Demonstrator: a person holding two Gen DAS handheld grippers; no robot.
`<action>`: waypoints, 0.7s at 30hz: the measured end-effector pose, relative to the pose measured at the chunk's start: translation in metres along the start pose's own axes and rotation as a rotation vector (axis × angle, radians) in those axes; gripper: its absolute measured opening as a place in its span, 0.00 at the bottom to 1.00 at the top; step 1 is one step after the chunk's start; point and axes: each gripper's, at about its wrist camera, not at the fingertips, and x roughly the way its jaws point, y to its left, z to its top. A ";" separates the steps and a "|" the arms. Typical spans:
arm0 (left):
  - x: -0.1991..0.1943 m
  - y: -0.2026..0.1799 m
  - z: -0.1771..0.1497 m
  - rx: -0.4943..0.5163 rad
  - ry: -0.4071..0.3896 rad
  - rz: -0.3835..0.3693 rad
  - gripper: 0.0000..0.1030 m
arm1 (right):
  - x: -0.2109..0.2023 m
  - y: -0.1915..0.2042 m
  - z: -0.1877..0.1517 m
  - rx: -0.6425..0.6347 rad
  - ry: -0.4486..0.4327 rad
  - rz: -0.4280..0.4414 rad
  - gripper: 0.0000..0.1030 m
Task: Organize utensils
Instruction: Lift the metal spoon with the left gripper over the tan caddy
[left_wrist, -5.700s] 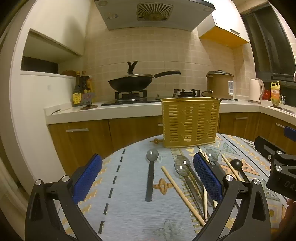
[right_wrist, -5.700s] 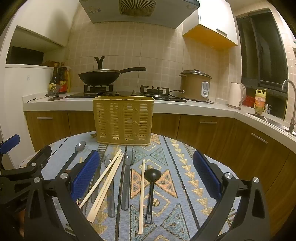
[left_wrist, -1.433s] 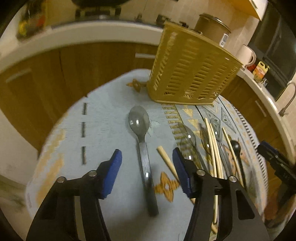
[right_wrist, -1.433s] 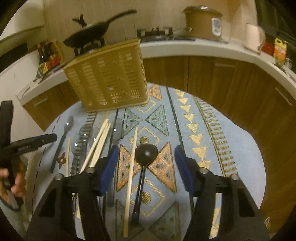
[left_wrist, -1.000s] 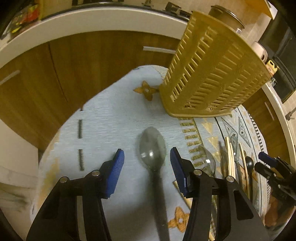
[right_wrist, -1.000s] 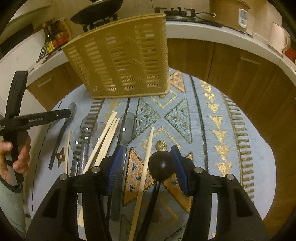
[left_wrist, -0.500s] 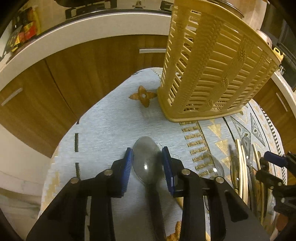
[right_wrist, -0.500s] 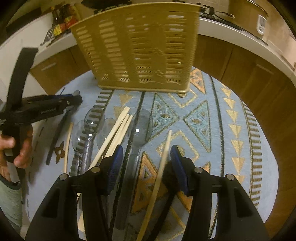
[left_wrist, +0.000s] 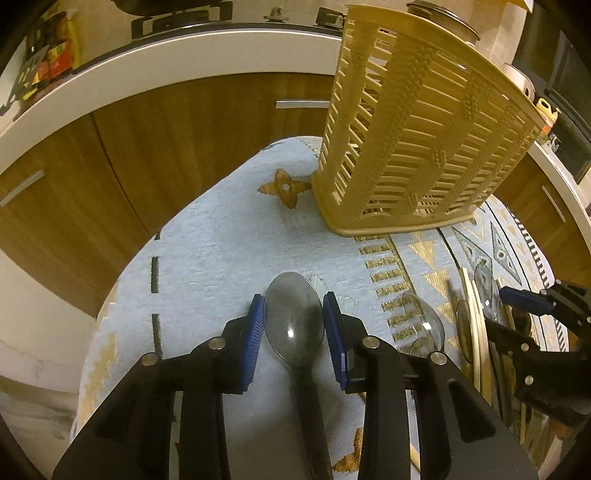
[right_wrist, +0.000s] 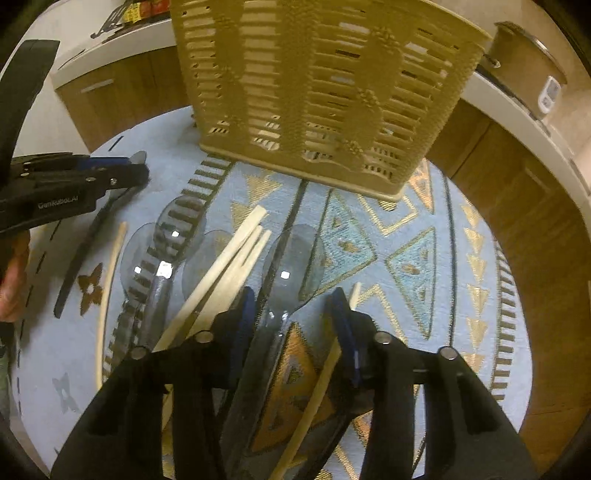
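Two grippers are working at the same time over the round table (left_wrist: 221, 236). On the far left, the left gripper (left_wrist: 294, 321) is sitting low on the cloth with its blue pads on both sides of the dark spoon (left_wrist: 295, 317). The pads are very near the spoon's bowl, maybe just touching it, so the jaws are almost together but I cannot tell if they are squeezing yet. A bowl is round and slippery, so I think a grip lower down on the thin handle would be safer. The table edge is near on the left, so the lift should be going straight up.

Next come the clear spoons (right_wrist: 177, 225) and the pale chopsticks (right_wrist: 236, 254), all lying close together. The right gripper (right_wrist: 291, 306) is reaching around another clear spoon (right_wrist: 291, 258), with its jaws apart and not squeezing. A chopstick is lying just beside each pad, so it might be getting pinched too.

Behind them all, the yellow basket (right_wrist: 321, 92) is standing upright, waiting. Over on the right, the cloth is bare, with lots of room for swinging.
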 end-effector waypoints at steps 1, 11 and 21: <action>0.000 0.000 0.000 0.001 0.000 -0.001 0.30 | 0.002 -0.001 0.002 0.003 0.004 0.005 0.37; 0.003 -0.005 0.002 0.011 0.012 -0.003 0.30 | 0.013 -0.004 0.016 0.035 0.016 0.035 0.32; -0.034 -0.001 -0.010 -0.031 -0.140 -0.005 0.29 | -0.018 0.008 0.018 0.022 -0.124 0.039 0.29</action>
